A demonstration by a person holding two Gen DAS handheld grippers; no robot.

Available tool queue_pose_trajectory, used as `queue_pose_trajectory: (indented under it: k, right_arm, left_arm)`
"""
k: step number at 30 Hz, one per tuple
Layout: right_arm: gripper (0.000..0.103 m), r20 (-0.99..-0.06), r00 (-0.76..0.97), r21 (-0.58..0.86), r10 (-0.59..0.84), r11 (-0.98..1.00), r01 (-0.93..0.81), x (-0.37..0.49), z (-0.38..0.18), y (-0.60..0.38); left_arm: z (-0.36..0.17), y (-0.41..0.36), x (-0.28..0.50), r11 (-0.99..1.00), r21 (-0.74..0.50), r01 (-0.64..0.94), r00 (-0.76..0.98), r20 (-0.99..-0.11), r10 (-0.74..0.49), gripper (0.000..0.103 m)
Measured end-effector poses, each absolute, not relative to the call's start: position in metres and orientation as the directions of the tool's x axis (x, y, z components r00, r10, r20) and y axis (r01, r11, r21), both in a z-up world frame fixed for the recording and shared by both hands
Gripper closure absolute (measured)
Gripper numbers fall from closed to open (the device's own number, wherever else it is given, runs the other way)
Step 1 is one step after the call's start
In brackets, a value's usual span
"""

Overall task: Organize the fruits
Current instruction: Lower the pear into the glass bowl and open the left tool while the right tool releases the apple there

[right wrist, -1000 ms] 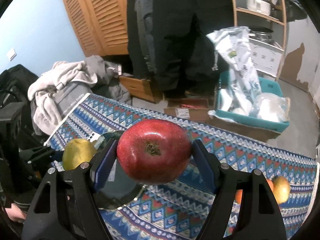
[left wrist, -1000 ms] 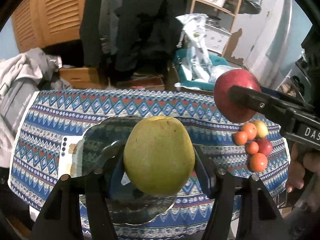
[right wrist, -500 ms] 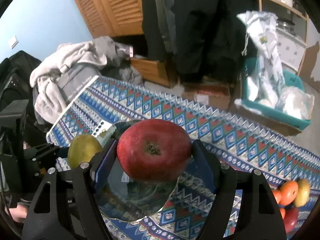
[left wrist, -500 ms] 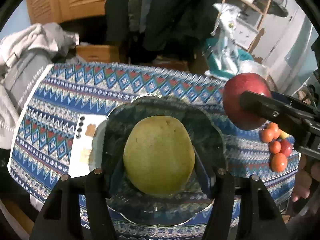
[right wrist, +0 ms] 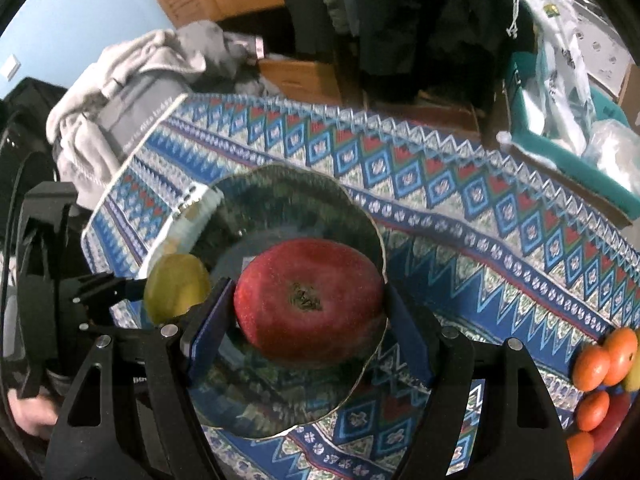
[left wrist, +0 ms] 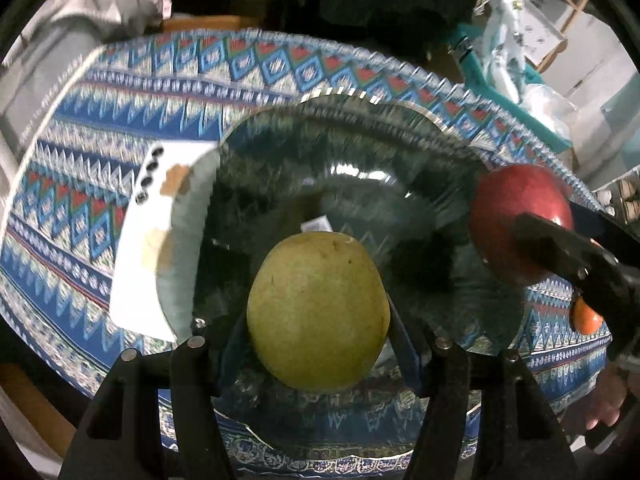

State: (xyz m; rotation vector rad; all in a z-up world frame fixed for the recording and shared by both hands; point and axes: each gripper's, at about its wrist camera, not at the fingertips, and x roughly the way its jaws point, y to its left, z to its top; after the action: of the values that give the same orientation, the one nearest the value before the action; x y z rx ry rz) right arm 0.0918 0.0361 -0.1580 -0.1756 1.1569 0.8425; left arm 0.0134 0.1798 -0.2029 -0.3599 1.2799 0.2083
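Observation:
My left gripper (left wrist: pixel 318 312) is shut on a yellow-green pear (left wrist: pixel 318 308) and holds it over the near part of a clear glass plate (left wrist: pixel 360 152). My right gripper (right wrist: pixel 308 308) is shut on a red apple (right wrist: pixel 308 304) over the same plate (right wrist: pixel 296 196). In the left wrist view the apple (left wrist: pixel 520 216) hangs over the plate's right edge. In the right wrist view the pear (right wrist: pixel 176 286) is at the plate's left side. Whether either fruit touches the plate is unclear.
The plate lies on a blue patterned tablecloth (left wrist: pixel 120 92). A white card (left wrist: pixel 148 232) lies partly under the plate's left edge. Several small orange, red and yellow fruits (right wrist: pixel 604 360) sit at the table's right end. Clothes (right wrist: pixel 132 64) and a teal bin (right wrist: pixel 560 148) are beyond the table.
Both grippers have come down and forward over the glass plate with their fruits. The plate now looks much larger and closer in both views.

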Motion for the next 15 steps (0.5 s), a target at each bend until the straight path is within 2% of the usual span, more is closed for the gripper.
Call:
queue_pose_trajectory:
  k: [15]
  right_arm:
    - [0.027,-0.897,0.090,0.249,0.433,0.664,-0.705,0.076,-0.182,0.041]
  left_arm:
    - [-0.225,0.171,0.007,0.926,-0.128,-0.355,0.207,-0.977,-0.056,0.038]
